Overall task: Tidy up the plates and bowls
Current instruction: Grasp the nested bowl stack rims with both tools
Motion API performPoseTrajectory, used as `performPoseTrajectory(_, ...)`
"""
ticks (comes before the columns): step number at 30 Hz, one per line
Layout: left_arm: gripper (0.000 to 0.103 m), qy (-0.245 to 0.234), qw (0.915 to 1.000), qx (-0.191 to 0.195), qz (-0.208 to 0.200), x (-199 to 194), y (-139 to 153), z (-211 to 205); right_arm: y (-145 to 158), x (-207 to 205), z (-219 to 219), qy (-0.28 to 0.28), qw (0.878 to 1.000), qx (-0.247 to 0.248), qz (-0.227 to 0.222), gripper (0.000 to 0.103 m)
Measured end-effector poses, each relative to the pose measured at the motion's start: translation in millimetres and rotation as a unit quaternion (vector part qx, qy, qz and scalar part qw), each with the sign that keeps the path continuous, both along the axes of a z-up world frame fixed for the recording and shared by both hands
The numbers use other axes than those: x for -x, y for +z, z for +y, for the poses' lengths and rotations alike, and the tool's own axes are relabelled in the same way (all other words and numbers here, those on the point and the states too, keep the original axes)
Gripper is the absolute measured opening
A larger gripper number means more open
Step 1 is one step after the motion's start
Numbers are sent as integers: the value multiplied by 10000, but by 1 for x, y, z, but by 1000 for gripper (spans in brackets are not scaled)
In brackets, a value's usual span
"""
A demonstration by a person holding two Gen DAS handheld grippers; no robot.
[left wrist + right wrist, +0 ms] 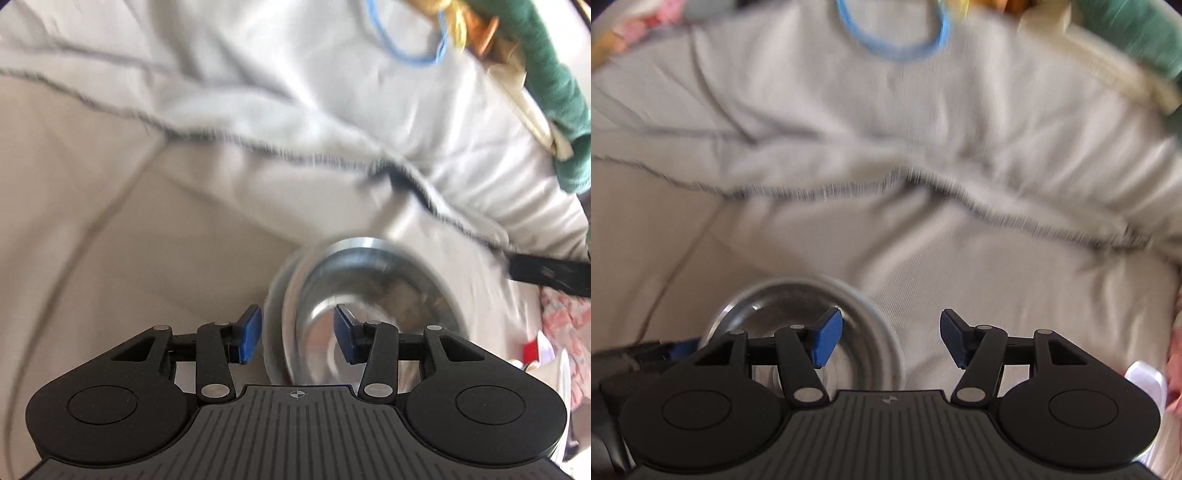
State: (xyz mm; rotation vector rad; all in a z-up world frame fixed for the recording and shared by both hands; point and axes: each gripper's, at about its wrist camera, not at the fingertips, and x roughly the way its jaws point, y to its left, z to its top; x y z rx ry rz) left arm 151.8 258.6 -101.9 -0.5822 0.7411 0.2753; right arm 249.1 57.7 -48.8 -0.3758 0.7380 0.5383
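Note:
A steel bowl [373, 291] sits in a steel plate [275, 295] on a beige sheet. My left gripper [297, 334] is open, its jaws either side of the bowl's near left rim, with nothing clamped. In the right wrist view the same bowl and plate [812, 295] lie at lower left. My right gripper [891, 338] is open and empty, its left finger [825, 338] over the bowl, its right finger over bare sheet. The left gripper's body [635, 354] shows at the lower left edge. Both views are motion-blurred.
A rumpled white blanket [258, 74] with a dark stitched edge covers the far side. A blue loop [894, 40] lies on it. Green cloth [546, 74] is at far right. A white dish [1145, 380] and pink floral fabric [565, 317] sit at the right edge.

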Motion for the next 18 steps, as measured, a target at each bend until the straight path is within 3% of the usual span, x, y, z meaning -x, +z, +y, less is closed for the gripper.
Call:
performPoseTrajectory(3,47,72,9995,-146,-284,13,20,-12,16,33,-40,47,9953,-219,-940,62)
performPoseTrajectory(5,46,-97,9991,-39,-423,17,29,-24,18,44,-67,-16,9928,-339,-1149,65)
performPoseTrajectory(9,46,-875,9921,555,-713,19,49,-60,9,43,-125,-384,9935,-813,-698,65)
performPoseTrajectory(11,46,-1176,9882,622,-753,17,59,-83,-1,38,-150,-643,9907,-1105,-476,65)
performPoseTrajectory(18,44,-1480,9877,-280,-417,11,77,-160,-38,37,-210,-1111,9687,-2214,172,65)
